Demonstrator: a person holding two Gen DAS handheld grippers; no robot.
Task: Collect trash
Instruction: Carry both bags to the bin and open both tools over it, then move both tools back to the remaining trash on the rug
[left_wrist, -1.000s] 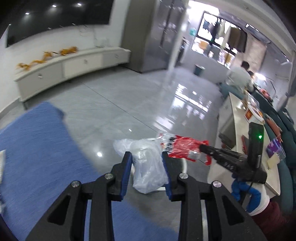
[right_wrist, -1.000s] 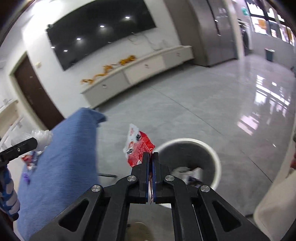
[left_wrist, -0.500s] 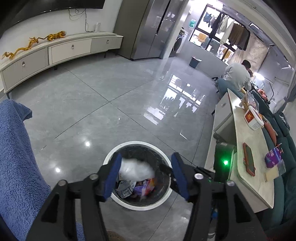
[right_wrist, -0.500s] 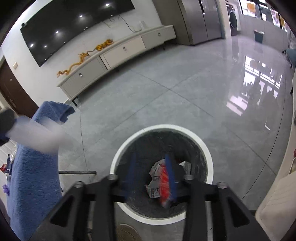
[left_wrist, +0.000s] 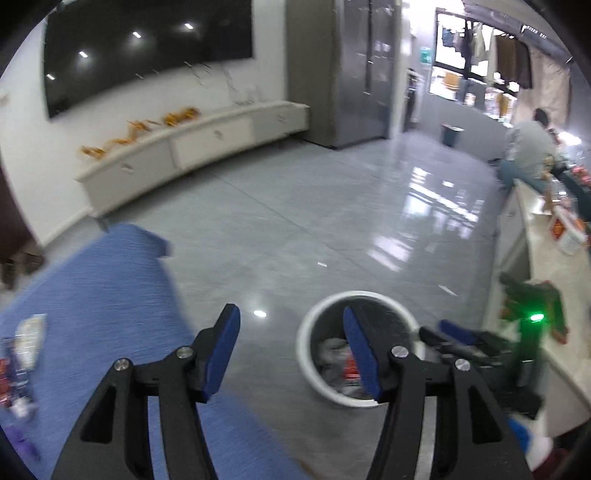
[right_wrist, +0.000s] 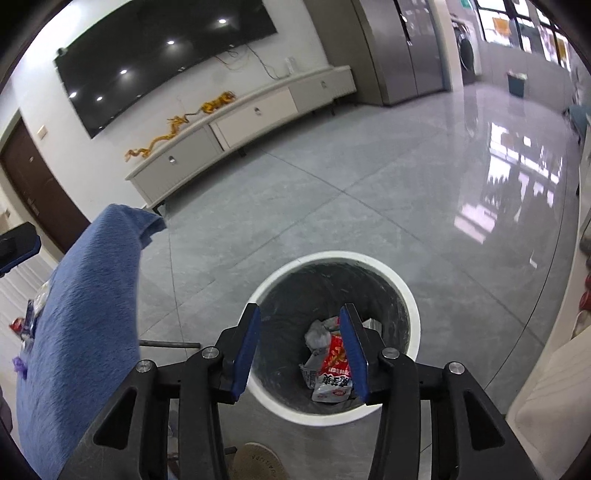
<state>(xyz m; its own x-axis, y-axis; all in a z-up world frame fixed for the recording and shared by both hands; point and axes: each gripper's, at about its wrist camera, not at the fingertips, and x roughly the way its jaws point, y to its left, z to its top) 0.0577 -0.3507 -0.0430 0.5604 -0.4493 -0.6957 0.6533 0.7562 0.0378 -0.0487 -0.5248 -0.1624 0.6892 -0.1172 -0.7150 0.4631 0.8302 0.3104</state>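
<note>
With the right claw (right_wrist: 300, 347) opening, nothing between its pads, above the bin (right_wrist: 412, 314) where the red wrapper (right_wrist: 334, 365) lies, the empty, spread left claw (left_wrist: 291, 350) should go for the scraps (left_wrist: 16, 369) on the blue cloth (left_wrist: 110, 295) to its left — lifting clear of the rim first.

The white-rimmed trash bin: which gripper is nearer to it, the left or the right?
Right. The right gripper hangs directly over the trash bin, jaws opening and empty; the left gripper is off beside it.

Wrappers (right_wrist: 330, 363) in bin (right_wrist: 412, 301), blanket (right_wrist: 81, 314) left of it.
</note>
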